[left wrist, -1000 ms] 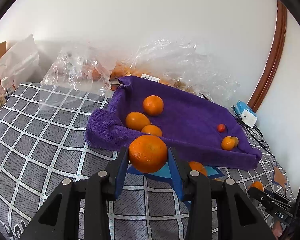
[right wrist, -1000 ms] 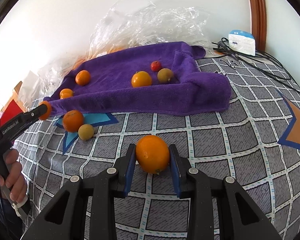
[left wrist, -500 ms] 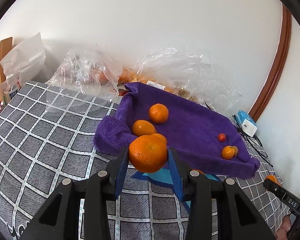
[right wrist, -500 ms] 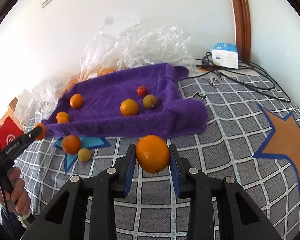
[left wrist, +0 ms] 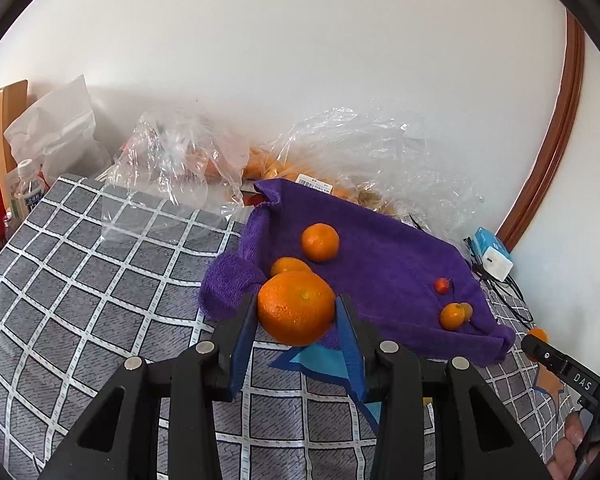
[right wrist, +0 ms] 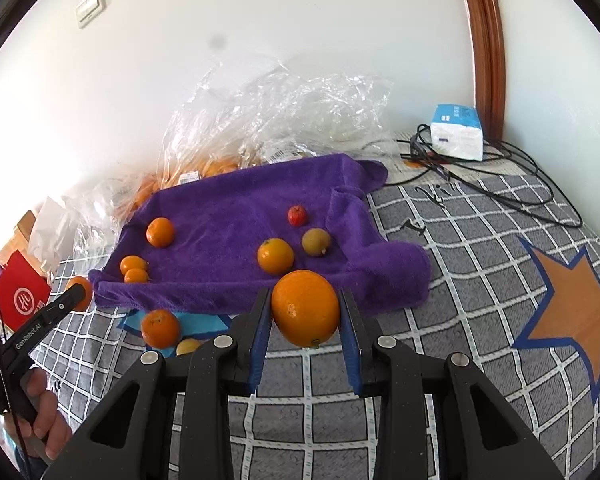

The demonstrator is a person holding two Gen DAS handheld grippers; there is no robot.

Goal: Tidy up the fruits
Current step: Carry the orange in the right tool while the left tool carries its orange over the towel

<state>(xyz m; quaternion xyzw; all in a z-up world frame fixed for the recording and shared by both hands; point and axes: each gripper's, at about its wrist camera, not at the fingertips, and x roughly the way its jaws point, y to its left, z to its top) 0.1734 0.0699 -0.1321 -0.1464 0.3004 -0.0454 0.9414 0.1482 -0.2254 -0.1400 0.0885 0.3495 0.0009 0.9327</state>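
Left wrist: your left gripper [left wrist: 296, 312] pinches a mandarin [left wrist: 296, 307] above the towel [left wrist: 384, 256] edge | right wrist: your right gripper [right wrist: 305, 316] pinches an orange [right wrist: 305, 307]

You face a plain white wall [right wrist: 260, 40] bearing a light switch [right wrist: 90, 6]; brown wooden trim [right wrist: 486, 40] borders it at right, brightly lit.

Left gripper [left wrist: 296, 312]: pitched down, blue pads clamped on a mandarin [left wrist: 296, 307], clear of the surface. Right gripper [right wrist: 305, 314]: same pose, pads closed on an orange [right wrist: 305, 307]. Bare hand [right wrist: 46, 412] on the left handle, probably a full-fist grip.
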